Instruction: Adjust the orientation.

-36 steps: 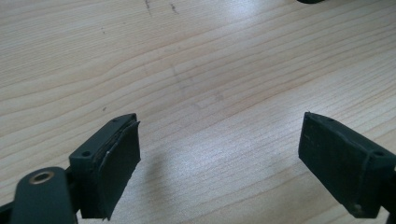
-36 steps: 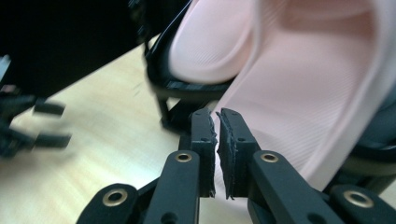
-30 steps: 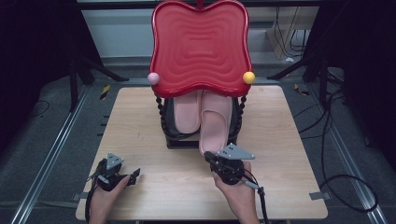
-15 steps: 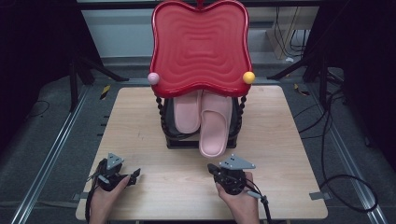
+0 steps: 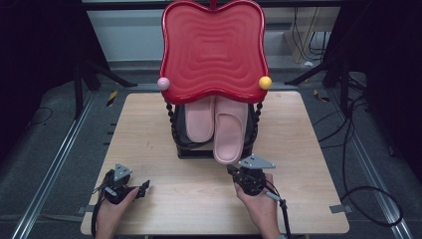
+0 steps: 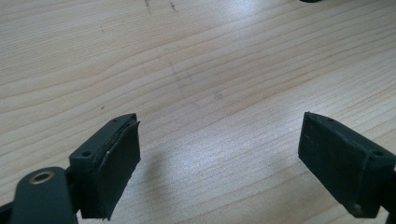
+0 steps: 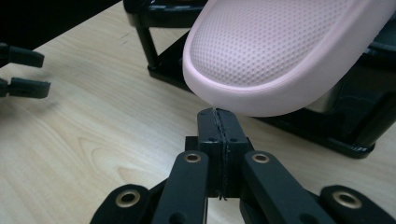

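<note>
Pale wood-grain worktop (image 5: 164, 124), seen from the high view; entries run left to right.

Left gripper (image 5: 143, 188): low at about 7 o'clock of the worktop, held in the person's left hand (image 5: 112, 211), grey three-cornered plate on top. In the left gripper view the two black fingers (image 6: 112, 161) stand wide apart, released, with bare wood between them and nothing touching either pad.

Centre: a black stand (image 5: 185, 144) with beaded posts sits toward 12 o'clock, under a red wavy-surfaced tray (image 5: 214, 50). A pink ball (image 5: 163, 83) sits at the tray's lower left corner, a yellow ball (image 5: 265, 82) at its lower right. Two pink slippers rest side by side on the stand beneath the tray. The left slipper (image 5: 199, 124) lies fully on the stand. The right slipper (image 5: 230, 134) reaches further toward the person, its toe overhanging the stand's front edge.

Right gripper (image 5: 232, 170): at about 5 o'clock of the worktop, in the person's right hand (image 5: 259, 204), pointing toward the stand. In the right gripper view (image 7: 218, 114) its fingers (image 7: 208, 128) are clenched pad to pad with nothing between them. The tips sit just below and in front of the right slipper's dotted toe (image 7: 280, 51); whether they touch the rim I cannot tell. The left gripper (image 7: 18, 72) shows at 9 o'clock of that view, well apart.
</note>
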### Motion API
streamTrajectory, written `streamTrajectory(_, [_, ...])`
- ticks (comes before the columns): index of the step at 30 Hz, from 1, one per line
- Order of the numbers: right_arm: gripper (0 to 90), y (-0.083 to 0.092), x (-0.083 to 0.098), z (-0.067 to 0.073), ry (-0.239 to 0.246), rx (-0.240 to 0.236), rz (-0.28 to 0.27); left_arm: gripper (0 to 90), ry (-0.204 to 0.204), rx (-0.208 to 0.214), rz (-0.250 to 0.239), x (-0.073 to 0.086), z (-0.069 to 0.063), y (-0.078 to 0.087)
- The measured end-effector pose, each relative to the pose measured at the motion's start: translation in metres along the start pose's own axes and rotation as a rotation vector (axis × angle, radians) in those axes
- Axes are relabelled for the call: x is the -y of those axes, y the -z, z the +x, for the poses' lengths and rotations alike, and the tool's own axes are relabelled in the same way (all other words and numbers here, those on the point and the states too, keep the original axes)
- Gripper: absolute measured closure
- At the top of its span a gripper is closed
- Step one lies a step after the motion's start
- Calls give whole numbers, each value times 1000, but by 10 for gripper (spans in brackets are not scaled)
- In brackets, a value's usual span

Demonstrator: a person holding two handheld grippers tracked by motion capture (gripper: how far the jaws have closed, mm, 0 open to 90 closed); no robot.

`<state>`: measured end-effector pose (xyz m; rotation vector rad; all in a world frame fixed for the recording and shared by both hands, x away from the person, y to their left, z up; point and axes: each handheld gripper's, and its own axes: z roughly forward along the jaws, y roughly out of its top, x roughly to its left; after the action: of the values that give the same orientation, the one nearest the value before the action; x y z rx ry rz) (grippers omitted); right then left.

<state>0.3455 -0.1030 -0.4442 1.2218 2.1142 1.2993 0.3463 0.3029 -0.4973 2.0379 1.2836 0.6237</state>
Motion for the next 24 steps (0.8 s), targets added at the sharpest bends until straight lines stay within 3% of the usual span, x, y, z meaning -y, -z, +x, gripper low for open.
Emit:
streamTrajectory(14, [900,-17,-34,-30,-47,23,-9,125,-4,6,3,0,-3,-2])
streamTrajectory(24, [896,-7,-34,-28,-58,28,-51,125,-5,6,4,0,-2,-2])
